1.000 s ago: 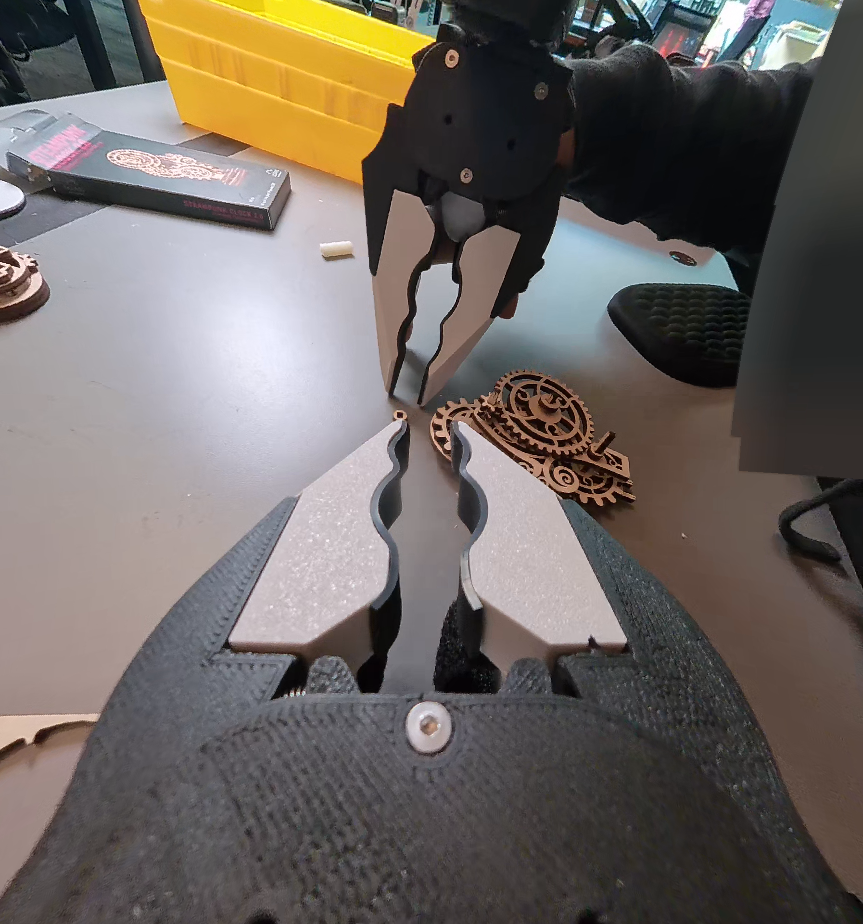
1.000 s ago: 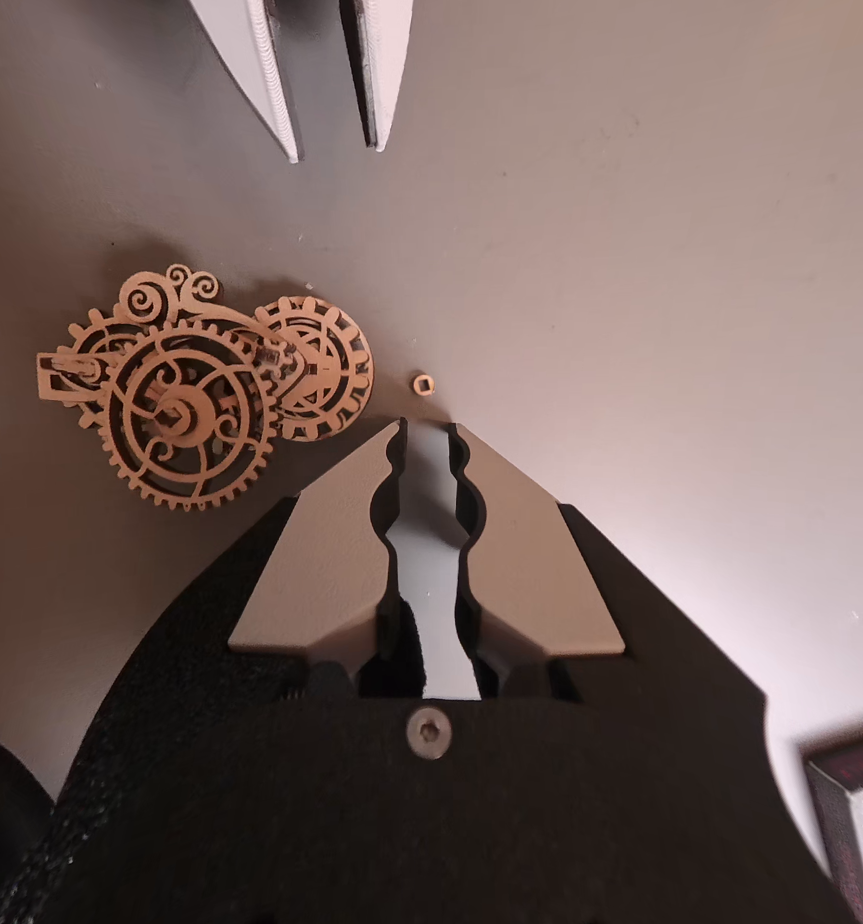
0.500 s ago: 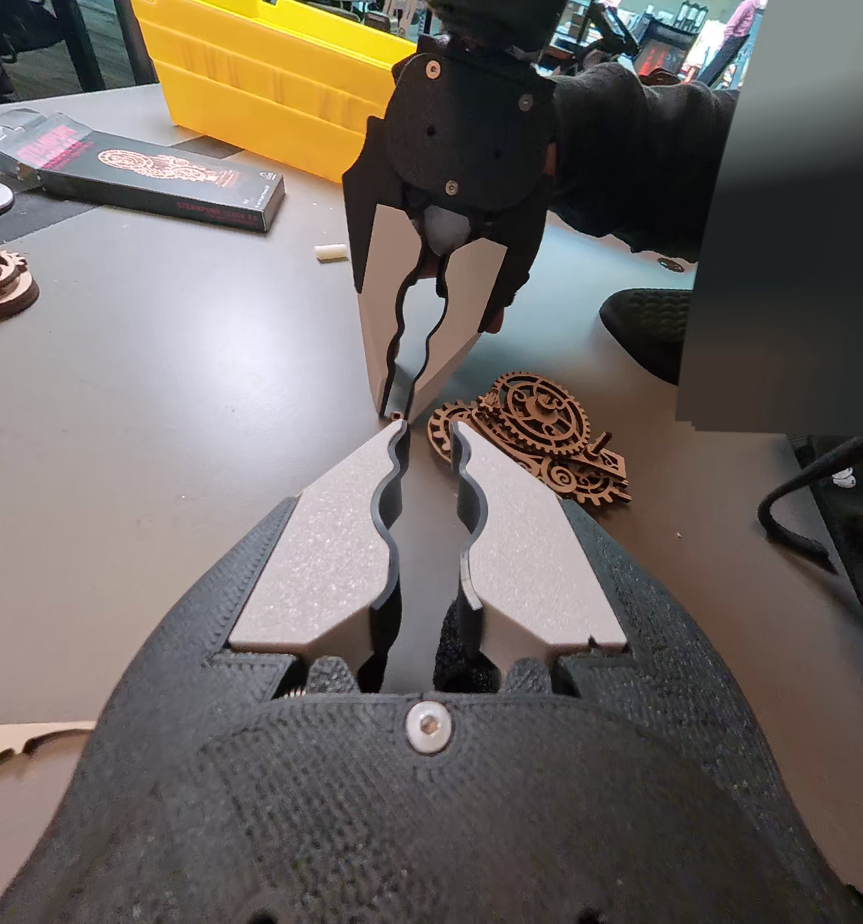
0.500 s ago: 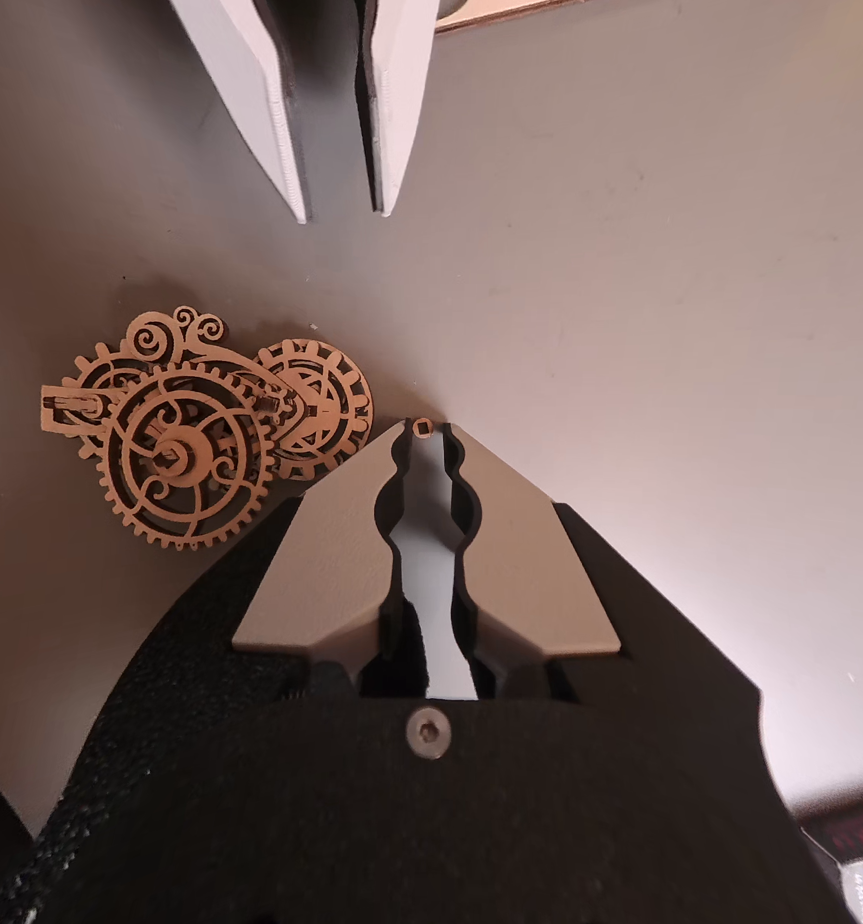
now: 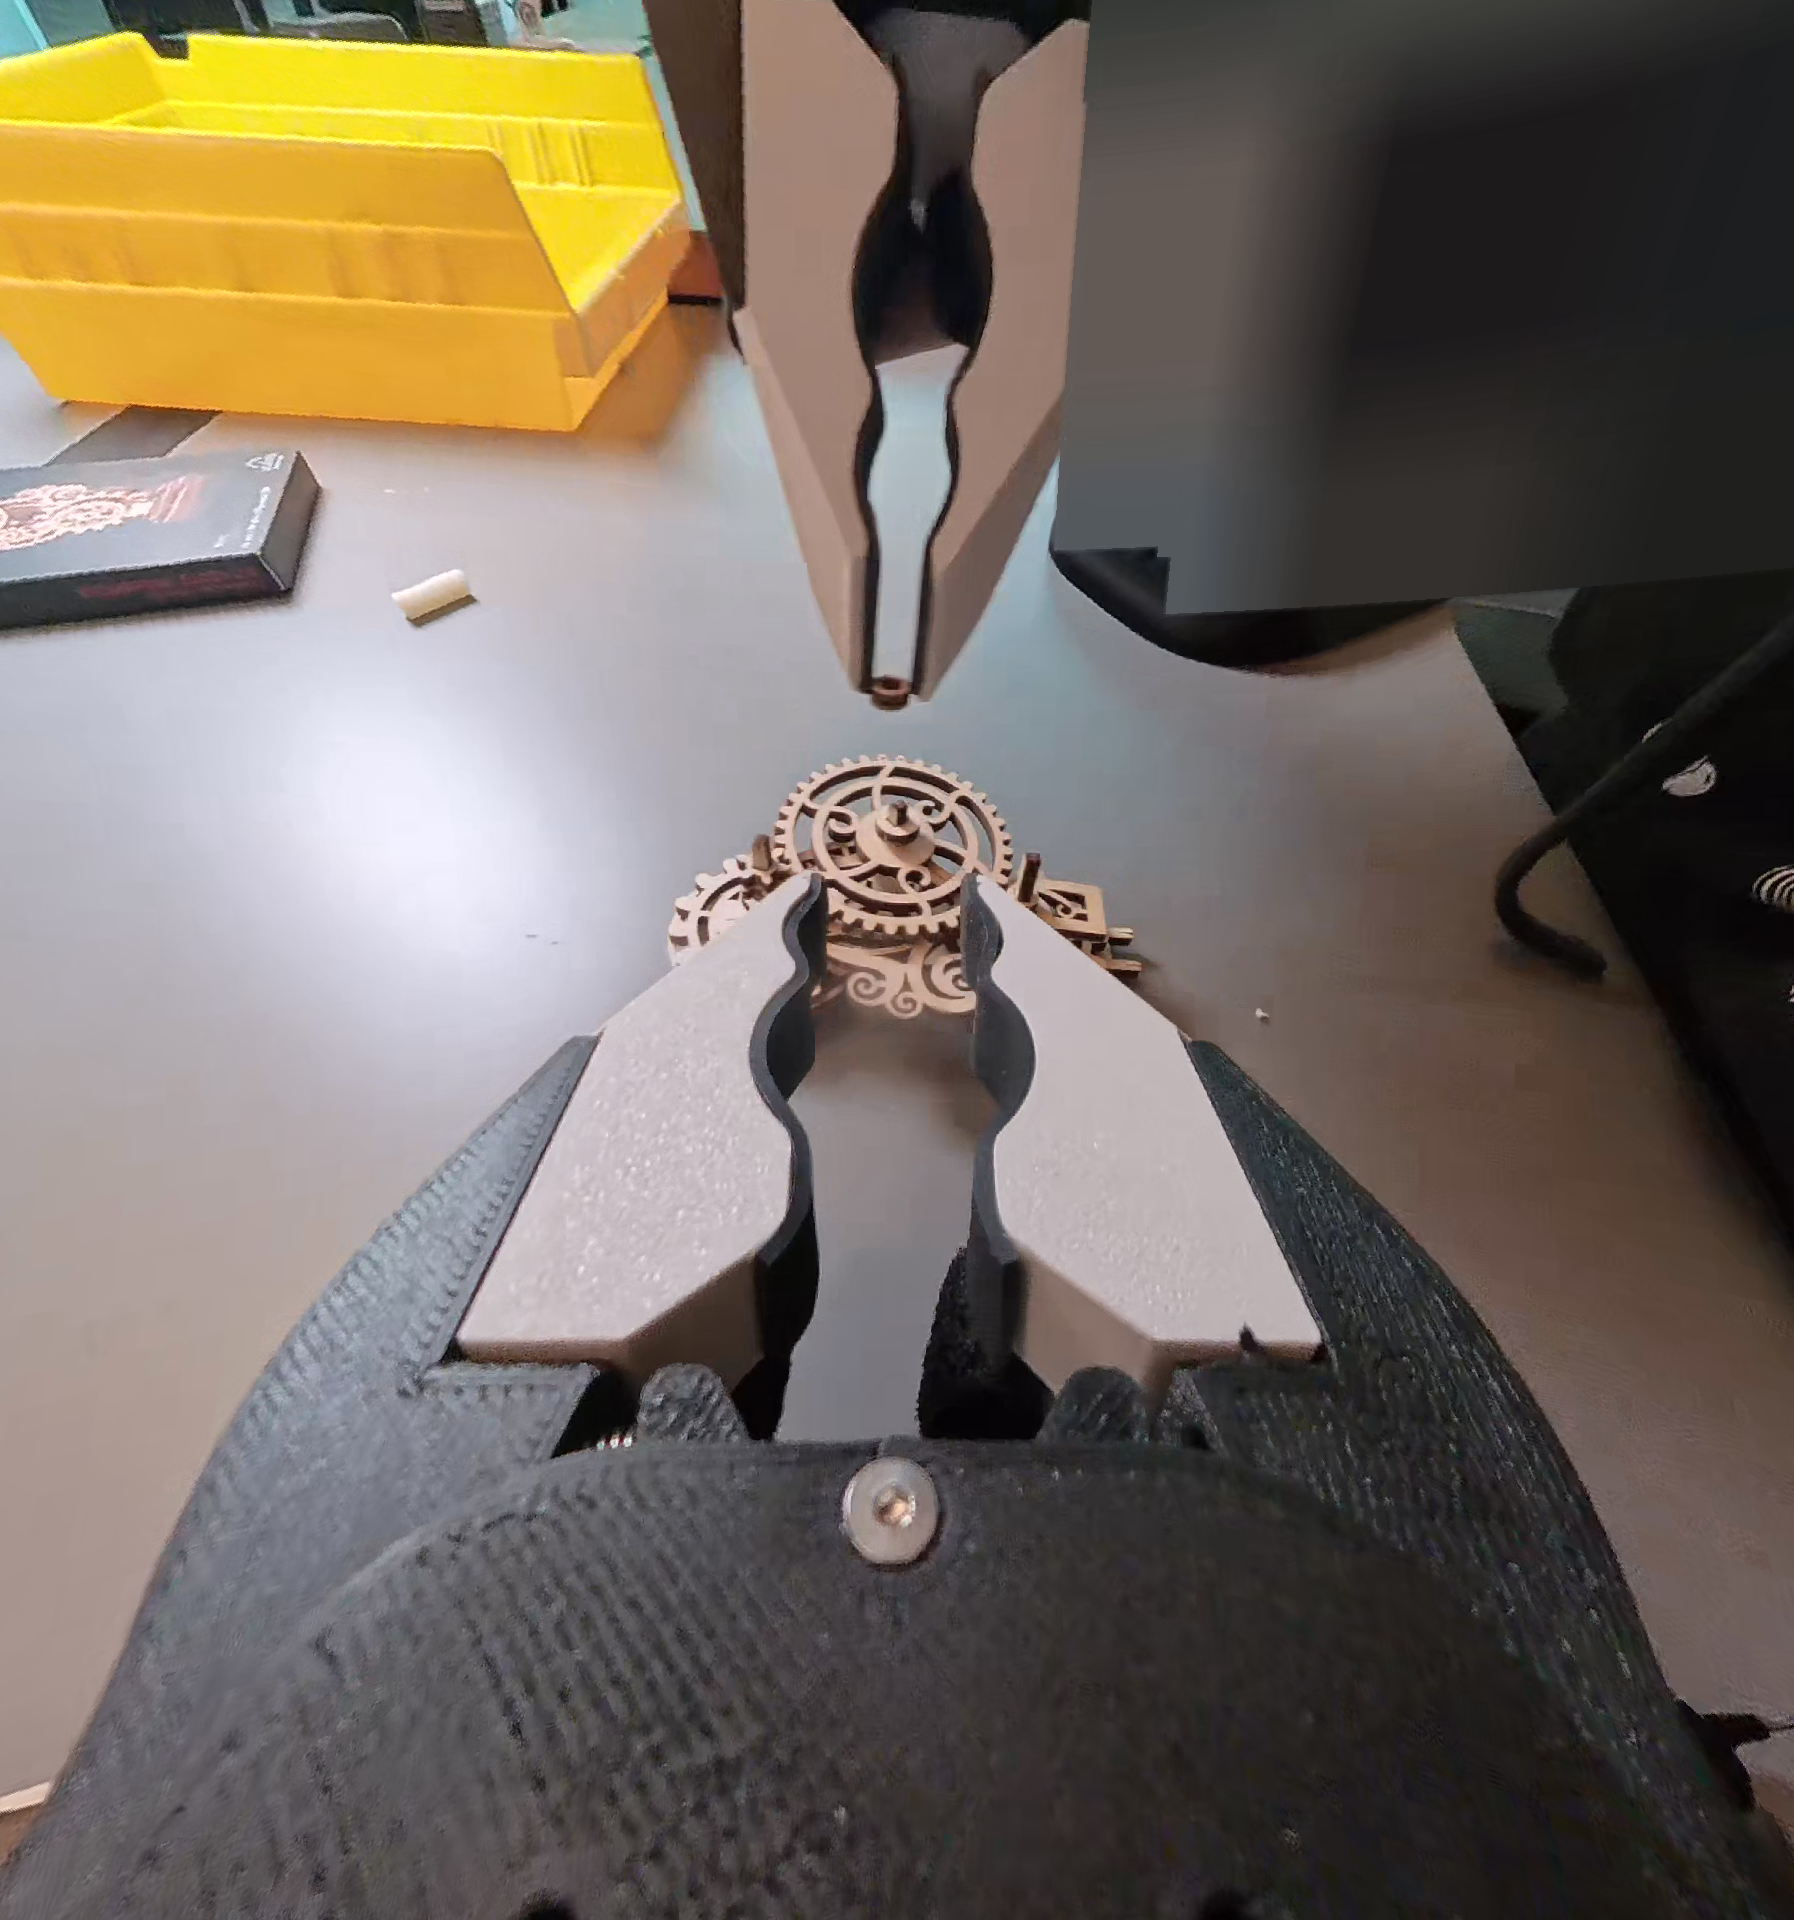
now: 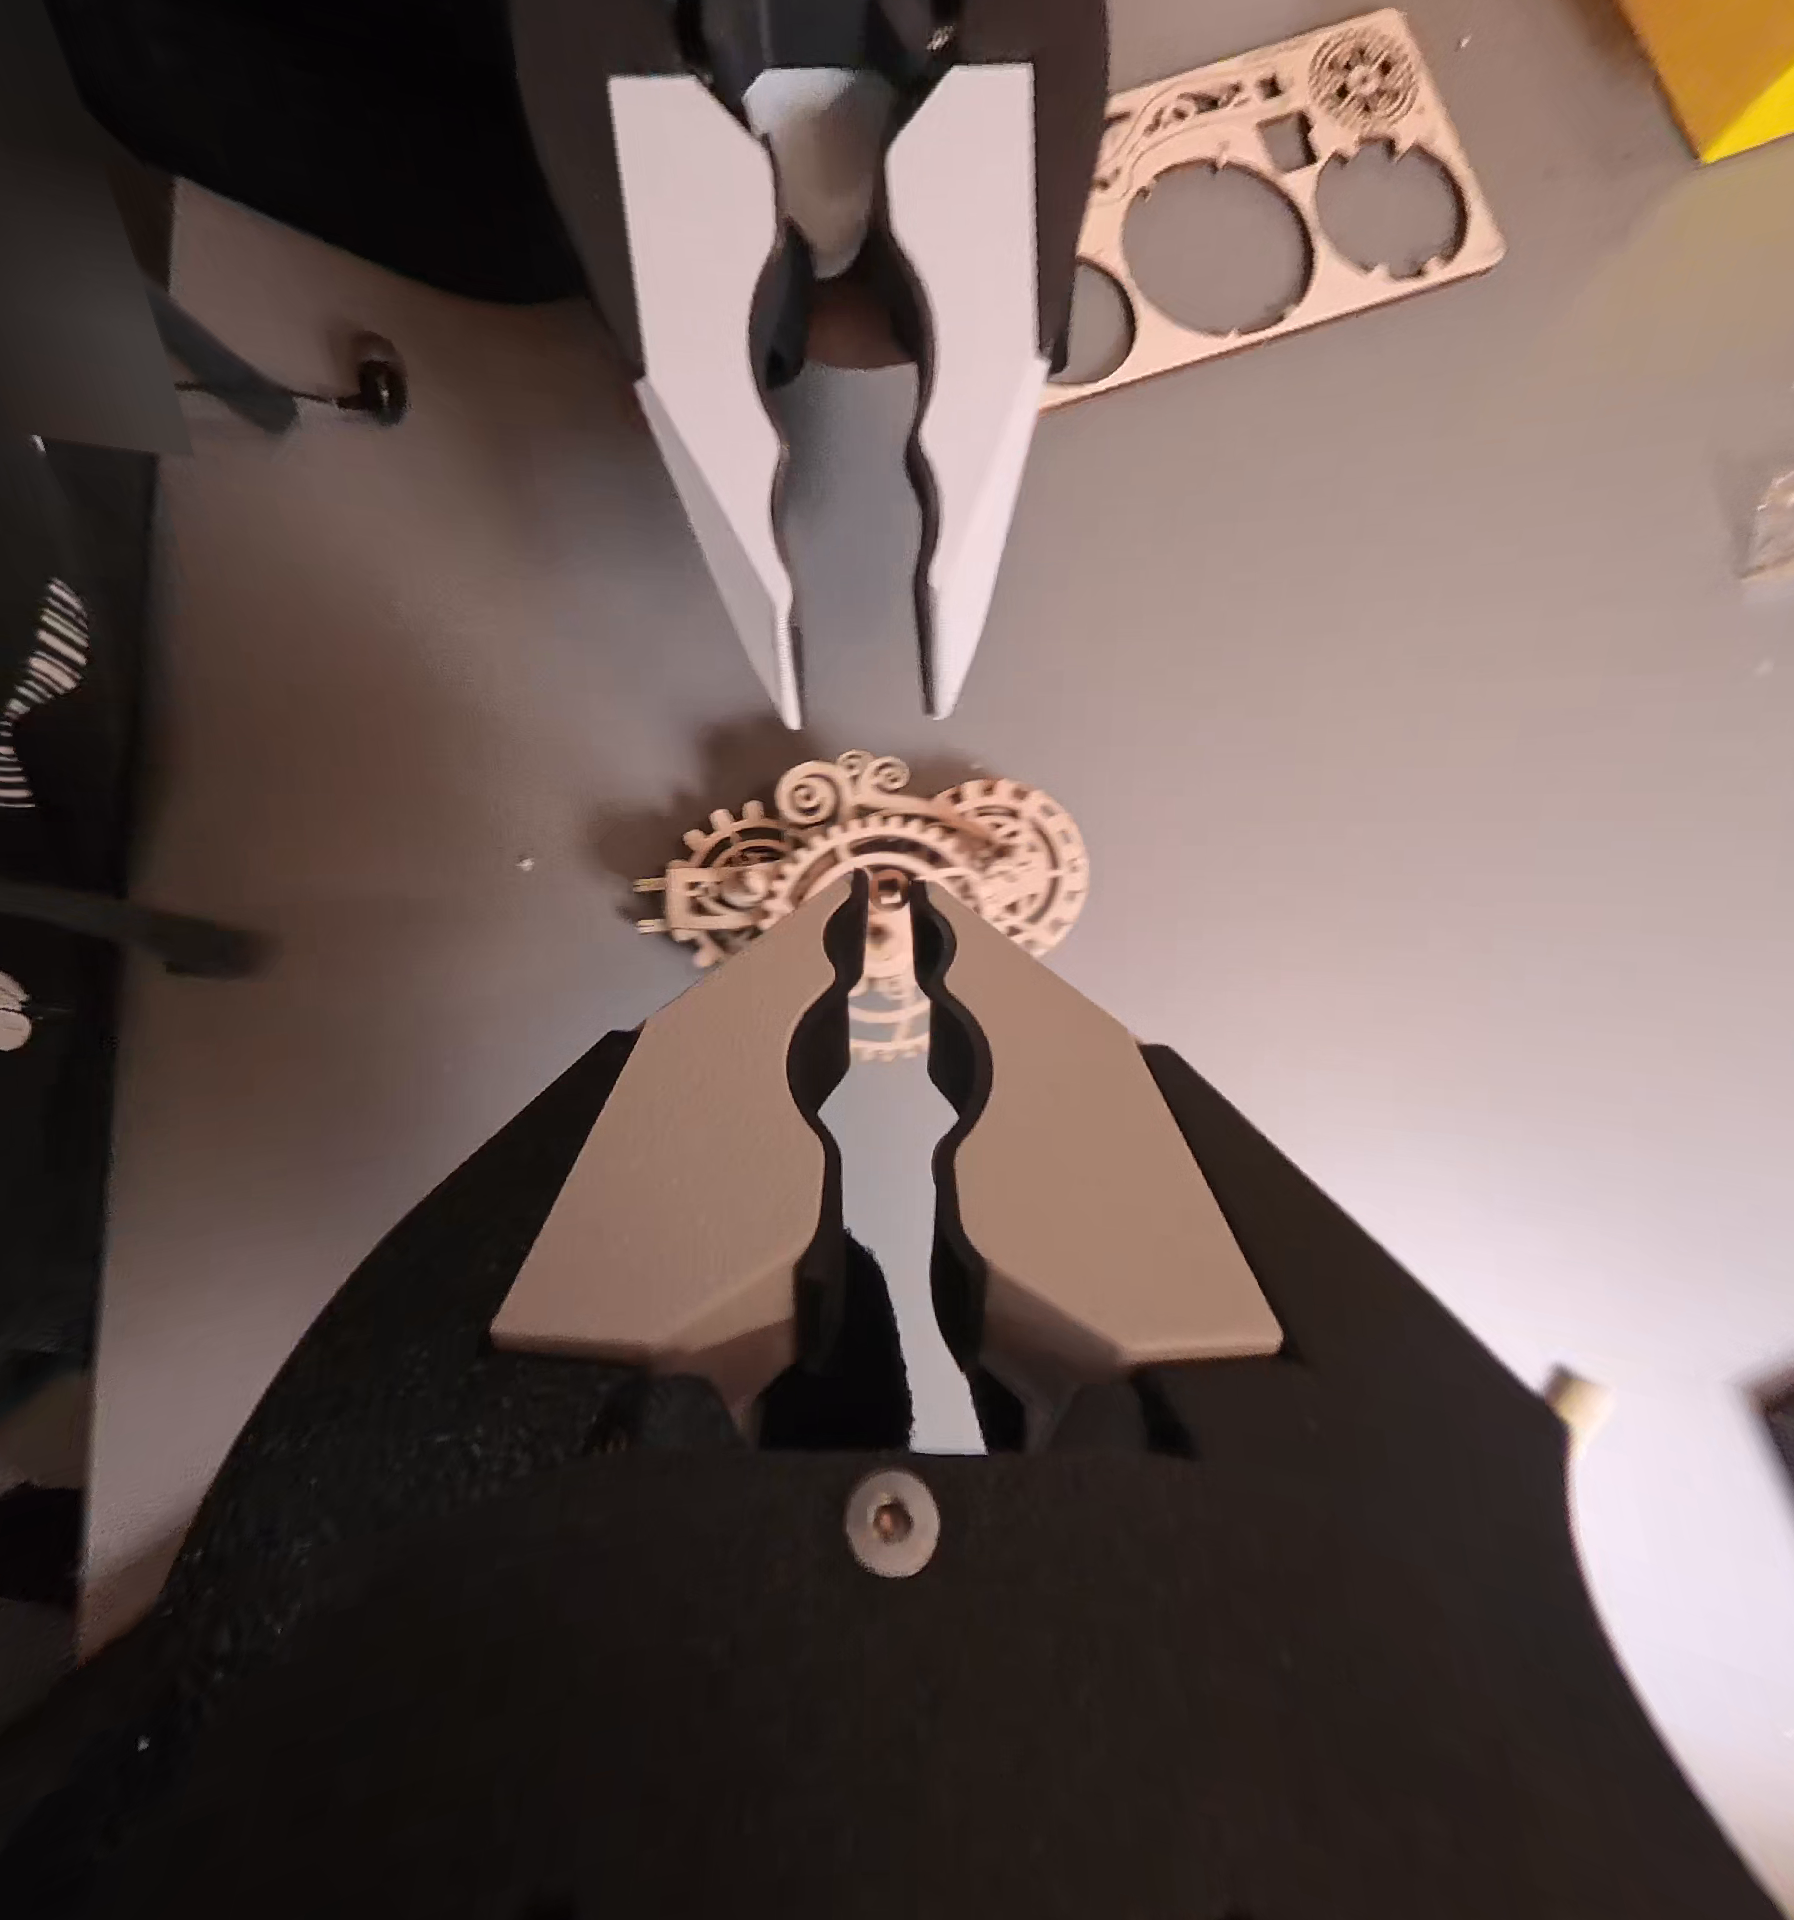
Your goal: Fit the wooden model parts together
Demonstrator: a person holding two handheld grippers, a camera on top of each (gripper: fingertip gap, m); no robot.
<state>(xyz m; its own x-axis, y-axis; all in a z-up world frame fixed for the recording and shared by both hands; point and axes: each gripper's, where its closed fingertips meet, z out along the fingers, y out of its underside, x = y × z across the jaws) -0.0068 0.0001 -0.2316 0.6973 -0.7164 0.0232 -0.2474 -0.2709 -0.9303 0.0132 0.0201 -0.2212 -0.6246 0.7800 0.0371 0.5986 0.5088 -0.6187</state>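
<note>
The right gripper [image 5: 888, 681] is pinching a tiny brown wooden ring [image 5: 888, 690] above the mostly built light wooden gear model [image 5: 893, 862], mid-frame; the left gripper [image 5: 888, 914], gaping and holding nothing, is waiting.

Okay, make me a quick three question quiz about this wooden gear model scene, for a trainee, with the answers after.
1. True or false: the right gripper pinches a small wooden ring at its fingertips.
2. Which best describes the left gripper? A) shut on the gear model B) open, its fingers apart over the near edge of the gear model C) holding the yellow bin.
3. Fill in: a peg stands up from the middle of the model's large ____.

Key: 1 true; 2 B; 3 gear.
</note>
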